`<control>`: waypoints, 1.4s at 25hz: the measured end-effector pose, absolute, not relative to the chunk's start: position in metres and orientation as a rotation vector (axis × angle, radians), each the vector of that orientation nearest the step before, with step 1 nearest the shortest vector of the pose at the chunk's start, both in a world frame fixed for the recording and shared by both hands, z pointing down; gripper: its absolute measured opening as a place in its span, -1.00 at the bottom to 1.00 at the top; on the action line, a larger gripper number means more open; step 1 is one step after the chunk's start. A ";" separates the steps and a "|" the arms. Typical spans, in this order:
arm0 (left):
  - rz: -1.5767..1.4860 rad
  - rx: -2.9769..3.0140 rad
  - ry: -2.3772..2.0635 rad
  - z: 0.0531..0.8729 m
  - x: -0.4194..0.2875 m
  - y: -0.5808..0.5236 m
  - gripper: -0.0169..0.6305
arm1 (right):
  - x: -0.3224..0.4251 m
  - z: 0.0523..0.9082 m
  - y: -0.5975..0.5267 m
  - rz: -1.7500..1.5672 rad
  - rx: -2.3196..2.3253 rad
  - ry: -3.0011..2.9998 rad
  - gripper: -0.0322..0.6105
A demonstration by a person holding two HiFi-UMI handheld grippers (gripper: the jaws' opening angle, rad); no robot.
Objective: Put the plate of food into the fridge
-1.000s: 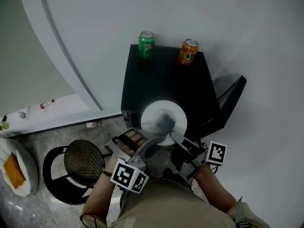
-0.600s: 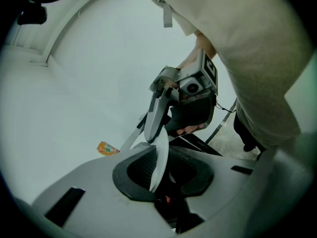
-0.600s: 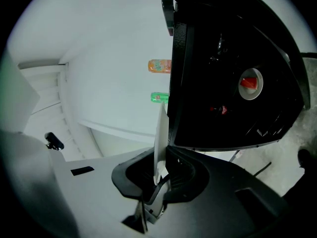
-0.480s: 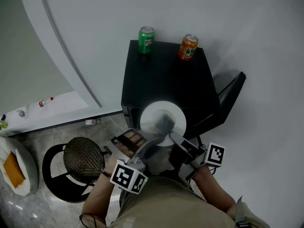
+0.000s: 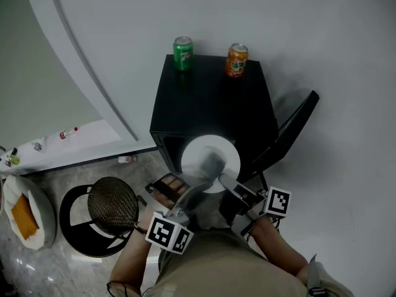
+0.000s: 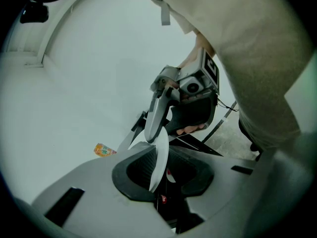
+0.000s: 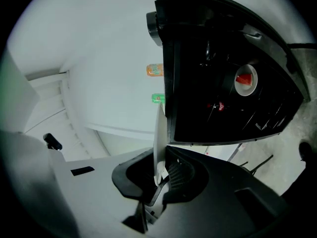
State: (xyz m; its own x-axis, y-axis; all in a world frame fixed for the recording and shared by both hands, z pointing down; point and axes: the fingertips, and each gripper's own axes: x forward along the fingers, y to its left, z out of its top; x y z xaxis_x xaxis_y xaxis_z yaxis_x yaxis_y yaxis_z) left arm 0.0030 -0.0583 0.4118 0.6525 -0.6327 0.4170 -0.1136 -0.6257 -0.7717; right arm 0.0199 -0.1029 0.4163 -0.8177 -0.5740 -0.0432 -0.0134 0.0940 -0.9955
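Head view: looks down on white plate point(image 5: 210, 156) carried roughly flat between two grippers, just in front of the open black fridge point(image 5: 210, 101), not yet inside. Pinched by left gripper point(image 5: 189, 187) at the near-left rim and by right gripper point(image 5: 228, 181) at the near-right rim. Probably taken from two sides to keep it level and stop the food sliding. Food itself only a grey smudge at the plate's centre; cannot say what. Left gripper view: jaws drawn narrow and clamped on the thin rim, seen edge-on between the pads, nothing else in the gap; other gripper visible beyond, at the opposite rim. Right gripper view: much the same, jaws nearly together and pressed on the rim, dark fridge interior straight ahead. Fridge door point(image 5: 291, 125) swung wide to the right, likely left so to give a straight way in. Small dish point(image 7: 245, 79) with something red already inside; calls for a free spot beside it or on another level, judging from this angle. Green can point(image 5: 182, 45) at the back-left corner of the fridge top, orange can point(image 5: 236, 59) on the back edge toward the right corner, both well apart from the plate and out of the way. Black round stool point(image 5: 111, 206) on the floor left of the fridge, off the path. Judged a carrying step, insertion not begun.
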 end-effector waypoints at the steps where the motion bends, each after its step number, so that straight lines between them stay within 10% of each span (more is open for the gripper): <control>1: -0.908 -2.130 0.582 0.413 0.006 -0.056 -0.74 | 0.023 0.417 -0.101 -1.774 -0.571 1.959 -0.75; 35: -1.143 -2.193 0.774 0.451 0.025 -0.015 -0.60 | 0.062 0.464 -0.070 -1.889 -0.578 1.953 -0.78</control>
